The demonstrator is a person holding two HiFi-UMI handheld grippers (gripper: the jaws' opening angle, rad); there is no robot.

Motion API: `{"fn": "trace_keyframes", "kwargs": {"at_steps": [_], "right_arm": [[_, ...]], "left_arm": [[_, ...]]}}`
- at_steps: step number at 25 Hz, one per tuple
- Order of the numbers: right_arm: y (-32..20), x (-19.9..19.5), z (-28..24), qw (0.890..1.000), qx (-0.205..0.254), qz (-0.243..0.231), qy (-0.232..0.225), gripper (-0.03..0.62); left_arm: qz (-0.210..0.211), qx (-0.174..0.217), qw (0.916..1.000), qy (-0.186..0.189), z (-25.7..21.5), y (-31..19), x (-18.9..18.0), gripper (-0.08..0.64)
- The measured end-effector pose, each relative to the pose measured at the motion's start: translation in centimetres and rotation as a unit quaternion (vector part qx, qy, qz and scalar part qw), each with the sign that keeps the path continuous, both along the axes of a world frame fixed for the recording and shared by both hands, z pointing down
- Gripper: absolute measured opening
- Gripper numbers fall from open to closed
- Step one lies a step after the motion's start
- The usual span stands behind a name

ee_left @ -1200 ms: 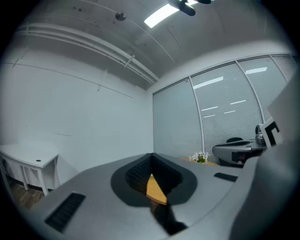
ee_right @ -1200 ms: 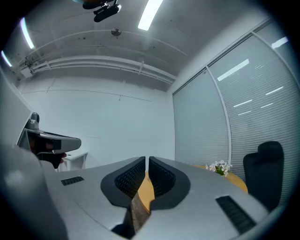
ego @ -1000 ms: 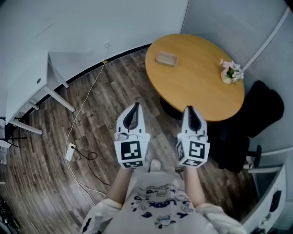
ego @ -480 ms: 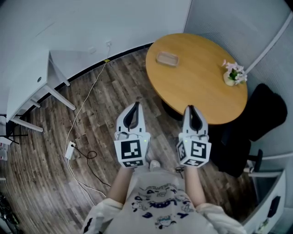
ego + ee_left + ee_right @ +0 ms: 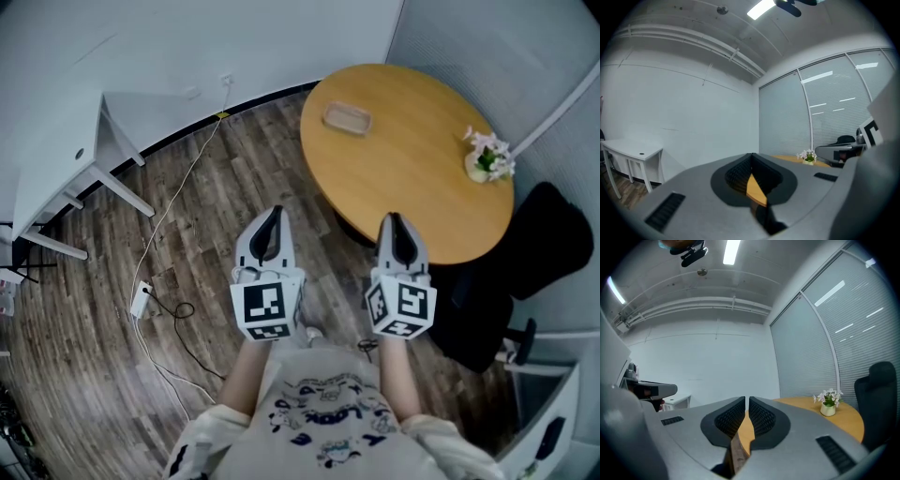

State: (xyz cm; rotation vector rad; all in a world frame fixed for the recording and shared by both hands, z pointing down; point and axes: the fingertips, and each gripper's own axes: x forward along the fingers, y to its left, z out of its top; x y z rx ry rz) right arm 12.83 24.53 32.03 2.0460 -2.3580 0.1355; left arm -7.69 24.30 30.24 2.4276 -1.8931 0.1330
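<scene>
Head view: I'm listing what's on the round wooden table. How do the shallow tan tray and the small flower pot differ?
The shallow tan tray is low, flat and rectangular; the small flower pot stands upright, with pale blooms. On the round wooden table the tray lies far left, the pot near the right edge. Both rest on it, well apart.

The table (image 5: 412, 178) top is mostly open, with a dish (image 5: 345, 118) at its far edge and a flower pot (image 5: 489, 161) on the right. A chair (image 5: 542, 239) crowds its right side; a cable (image 5: 184, 187) crosses the open floor (image 5: 253, 169) left.
</scene>
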Motion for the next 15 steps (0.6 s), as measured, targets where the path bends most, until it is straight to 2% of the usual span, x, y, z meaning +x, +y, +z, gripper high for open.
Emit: {"fn": "trace_keyframes", "kwargs": {"at_steps": [9,15], "right_arm": [[-6.0,0.6,1.6,1.0,-0.016,0.015,-0.015,0.026],[-11.9,0.1,2.3,0.999,-0.026,0.028,-0.014,0.026]], "left_arm": [[0.008,-0.012,0.9999,0.004,1.5,-6.3,0.1,0.003],[0.027,-0.02,0.9994,0.008,2.2,-13.0,-0.1,0.003]]}}
